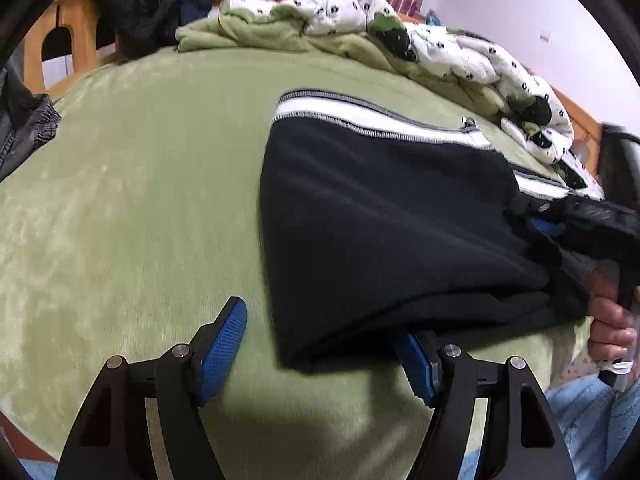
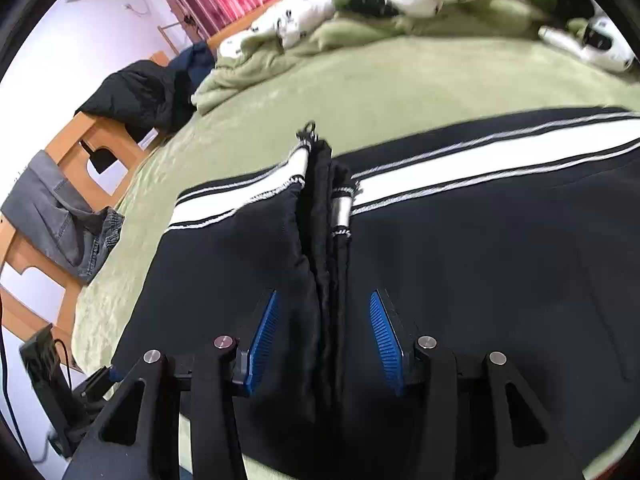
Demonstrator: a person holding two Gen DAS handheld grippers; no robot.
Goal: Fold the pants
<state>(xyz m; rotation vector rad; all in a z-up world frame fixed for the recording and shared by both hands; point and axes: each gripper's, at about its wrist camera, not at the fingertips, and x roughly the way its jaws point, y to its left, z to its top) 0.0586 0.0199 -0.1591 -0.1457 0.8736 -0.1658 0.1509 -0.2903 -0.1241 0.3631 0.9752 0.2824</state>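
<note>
The black track pants (image 1: 380, 216) with a white side stripe are lying folded on the green plush blanket (image 1: 132, 200), occupying the centre right of the left wrist view. The left gripper (image 1: 320, 348) is sitting at the bottom of that frame, fingers spread wide, with the right finger partly under the fabric edge. The right gripper (image 2: 324, 340) is straddling a raised fold of the pants, fingers apart and not pinching. A panda-print quilt (image 1: 460, 48) is lying bunched at upper right.
</note>
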